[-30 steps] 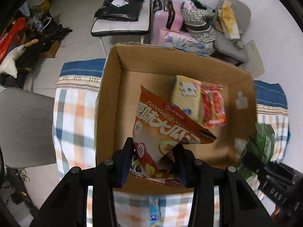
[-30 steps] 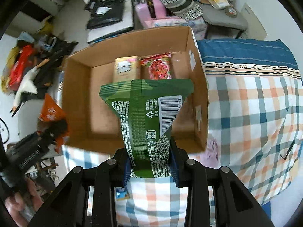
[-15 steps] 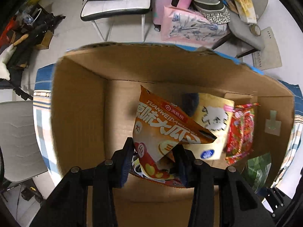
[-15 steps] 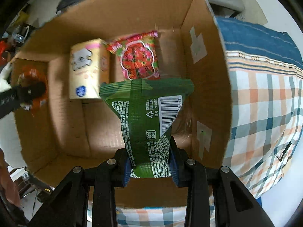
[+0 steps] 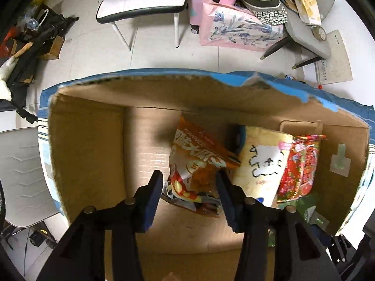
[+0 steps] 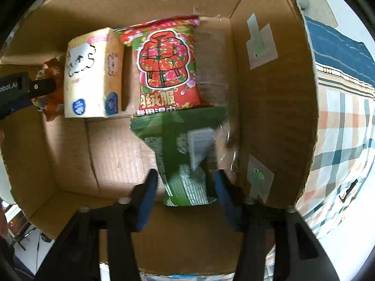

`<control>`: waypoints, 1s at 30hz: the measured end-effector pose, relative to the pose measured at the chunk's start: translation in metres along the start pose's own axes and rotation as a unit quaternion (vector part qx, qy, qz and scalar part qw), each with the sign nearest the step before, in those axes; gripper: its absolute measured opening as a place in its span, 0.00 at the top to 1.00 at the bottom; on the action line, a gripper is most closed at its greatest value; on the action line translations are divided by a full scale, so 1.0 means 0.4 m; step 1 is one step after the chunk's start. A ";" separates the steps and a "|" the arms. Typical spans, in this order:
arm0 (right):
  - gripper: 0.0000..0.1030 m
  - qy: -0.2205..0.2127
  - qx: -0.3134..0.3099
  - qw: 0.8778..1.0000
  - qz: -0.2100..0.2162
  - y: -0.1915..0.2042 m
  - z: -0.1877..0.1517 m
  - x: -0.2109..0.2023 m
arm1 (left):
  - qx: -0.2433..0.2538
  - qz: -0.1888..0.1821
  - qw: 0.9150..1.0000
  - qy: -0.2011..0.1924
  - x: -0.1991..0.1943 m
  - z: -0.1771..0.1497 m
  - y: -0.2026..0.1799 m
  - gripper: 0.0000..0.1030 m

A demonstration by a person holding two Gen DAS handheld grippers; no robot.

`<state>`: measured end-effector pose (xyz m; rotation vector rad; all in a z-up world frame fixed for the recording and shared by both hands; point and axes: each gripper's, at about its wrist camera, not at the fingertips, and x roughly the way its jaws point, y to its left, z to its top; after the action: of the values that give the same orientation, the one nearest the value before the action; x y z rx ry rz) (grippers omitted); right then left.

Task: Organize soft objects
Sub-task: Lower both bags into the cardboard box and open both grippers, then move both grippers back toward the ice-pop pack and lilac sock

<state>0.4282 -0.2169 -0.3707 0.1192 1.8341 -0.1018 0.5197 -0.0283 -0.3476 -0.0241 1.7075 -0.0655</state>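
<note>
An open cardboard box [image 5: 86, 154] [image 6: 274, 107] holds a cream tissue pack [image 5: 260, 164] [image 6: 91, 75] and a red floral pack [image 5: 300, 166] [image 6: 164, 68]. My left gripper [image 5: 189, 182] is open inside the box, its jaws spread wide of the orange snack bag [image 5: 196, 161], which drops free between them. My right gripper [image 6: 185, 187] is open inside the box too. The green snack bag [image 6: 185, 154] is blurred and falls loose between its jaws, next to the right wall. The left gripper shows at the right wrist view's left edge [image 6: 23, 89].
The box stands on a plaid cloth [image 6: 344, 126] with a blue border. Beyond it on the floor are a white chair [image 5: 143, 7], a pink suitcase [image 5: 211, 0], a pink pillow [image 5: 241, 30] and a grey chair [image 5: 307, 35]. Another grey chair [image 5: 21, 171] is at left.
Both grippers moved down into the box and opened. The orange bag and the green bag came loose from the jaws and are dropping onto the box floor.
</note>
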 end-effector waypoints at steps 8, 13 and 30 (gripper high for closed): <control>0.28 -0.023 -0.012 1.000 0.008 0.014 -0.031 -0.071 | 0.008 -0.016 0.999 -0.044 -0.106 -0.073 0.009 0.50; 0.23 -0.048 -0.015 0.999 0.012 0.018 -0.082 -0.123 | 0.019 -0.024 0.997 -0.077 -0.156 -0.161 0.019 0.11; 0.00 -0.168 -0.007 0.986 0.010 0.041 -0.292 -0.267 | 0.029 -0.007 0.980 -0.198 -0.309 -0.457 0.042 0.04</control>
<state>0.3466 -0.1882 -0.2372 0.1047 1.4970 -0.0892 0.3558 0.0008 -0.2012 -0.0054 1.3070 -0.1129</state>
